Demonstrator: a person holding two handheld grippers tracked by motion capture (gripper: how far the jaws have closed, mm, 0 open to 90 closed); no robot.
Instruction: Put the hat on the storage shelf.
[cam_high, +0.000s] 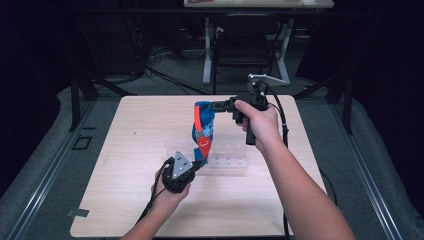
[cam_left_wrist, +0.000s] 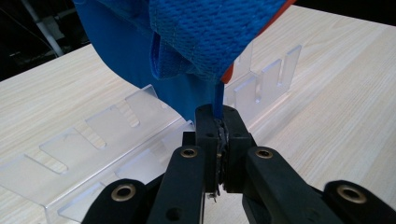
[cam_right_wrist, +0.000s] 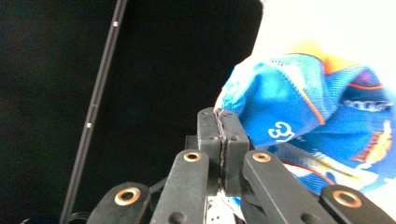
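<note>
Where high view blurs, left tool (cam_left_wrist: 218, 122) pinches garment (cam_left_wrist: 205, 42) edge

Clear slotted rack (cam_high: 227, 161) on wooden table (cam_high: 125, 150).

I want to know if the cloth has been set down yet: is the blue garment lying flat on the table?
No: the blue garment hangs stretched in the air between the left gripper and the right gripper.

Left tool (cam_high: 196, 164) low over the table (cam_high: 125, 200), near its front-centre, jaws pinched tight on the garment (cam_high: 202, 131) edge, forearm entering from the table's near edge. Right tool (cam_high: 218, 106) raised above the table's far side, pointing sideways, jaws clamped on the garment's upper end.
</note>
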